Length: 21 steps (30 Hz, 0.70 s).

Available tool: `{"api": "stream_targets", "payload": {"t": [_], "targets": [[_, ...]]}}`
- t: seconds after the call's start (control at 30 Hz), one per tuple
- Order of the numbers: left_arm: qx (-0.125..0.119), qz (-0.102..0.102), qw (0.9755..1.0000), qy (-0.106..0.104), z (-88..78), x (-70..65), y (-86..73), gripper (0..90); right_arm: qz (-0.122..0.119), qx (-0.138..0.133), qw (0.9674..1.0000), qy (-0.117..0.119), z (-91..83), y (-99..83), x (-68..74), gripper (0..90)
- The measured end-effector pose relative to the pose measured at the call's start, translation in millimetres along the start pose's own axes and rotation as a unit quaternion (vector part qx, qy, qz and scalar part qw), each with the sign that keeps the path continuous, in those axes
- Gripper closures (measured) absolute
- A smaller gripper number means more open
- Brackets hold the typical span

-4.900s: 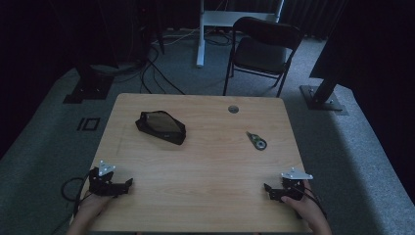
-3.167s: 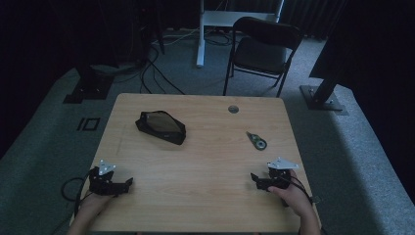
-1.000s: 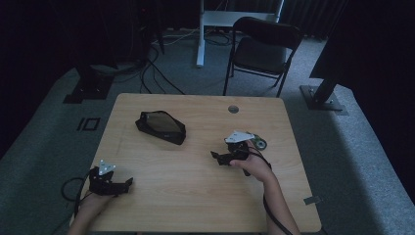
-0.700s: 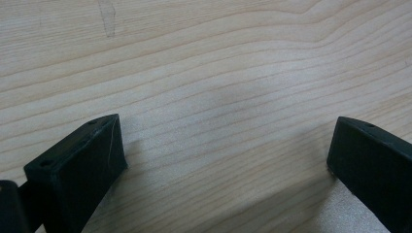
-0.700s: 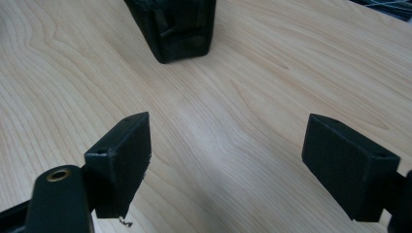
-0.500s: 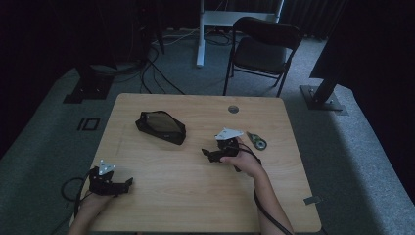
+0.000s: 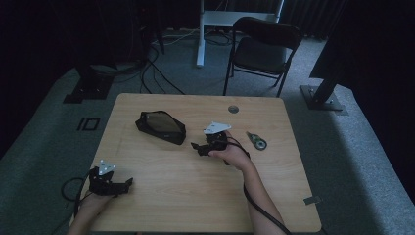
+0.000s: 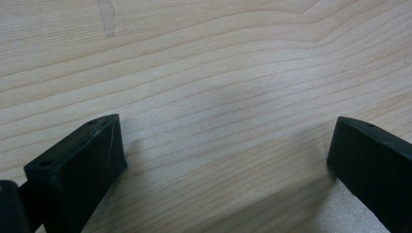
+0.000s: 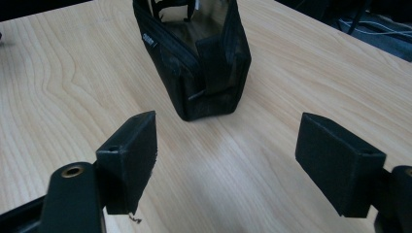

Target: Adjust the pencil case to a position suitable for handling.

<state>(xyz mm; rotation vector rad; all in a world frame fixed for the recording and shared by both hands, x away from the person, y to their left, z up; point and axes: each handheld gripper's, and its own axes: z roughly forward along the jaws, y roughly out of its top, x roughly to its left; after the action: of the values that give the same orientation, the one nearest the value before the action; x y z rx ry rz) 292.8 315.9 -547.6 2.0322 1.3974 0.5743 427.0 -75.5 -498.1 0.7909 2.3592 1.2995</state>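
A wooden tabletop (image 7: 195, 196) seen from above, in a dim room. At its near left corner, the left claw (image 7: 128, 182) rests on the wood in the person's left hand (image 7: 93, 203). In the left gripper view its 2 black jaws stand wide apart with bare wood grain between them.

Farther in, near the middle of the tabletop, the right hand (image 7: 230, 154) holds the right claw (image 7: 195, 147), which points left toward a black pouch (image 7: 160, 127). Its jaws have just been closing a little, yet they are apart with nothing between them. In the right gripper view the pouch (image 9: 194, 53) lies just beyond the jaw tips, apart from them, its narrow end facing the camera and its top unzipped.

To the right of that hand lies a small tape dispenser (image 7: 256, 141), near the wrist but not touching it.

Toward the far edge, a round grommet (image 7: 233, 109) is set into the wood.

Beyond the tabletop stands a dark folding chair (image 7: 262, 49) on grey carpet.
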Motion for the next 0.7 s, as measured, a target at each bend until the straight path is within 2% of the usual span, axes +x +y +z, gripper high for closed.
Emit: {"api": "stream_targets", "payload": {"t": [0.13, 0.43, 0.53, 0.7], "targets": [[0.0, 0.0, 1.0, 0.0, 0.0, 0.0, 0.0, 0.5, -0.003, 0.002, 1.0, 0.001, 7.6, 5.3, 1.3, 24.7], [0.0, 0.0, 1.0, 0.0, -0.1, -0.1, -0.1, 0.5, -0.016, 0.005, 0.9999, -0.002, 26.2, 17.0, 2.0, 40.8], [0.0, 0.0, 1.0, -0.001, -0.2, -0.1, -0.3, 0.5, -0.025, 0.009, 0.9996, 0.0, 31.1, 19.5, 3.6, 42.6], [0.0, 0.0, 1.0, -0.001, -0.4, -0.1, -0.5, 0.5, -0.027, 0.011, 0.9996, 0.008, 39.7, 26.2, 3.0, 46.2]]}}
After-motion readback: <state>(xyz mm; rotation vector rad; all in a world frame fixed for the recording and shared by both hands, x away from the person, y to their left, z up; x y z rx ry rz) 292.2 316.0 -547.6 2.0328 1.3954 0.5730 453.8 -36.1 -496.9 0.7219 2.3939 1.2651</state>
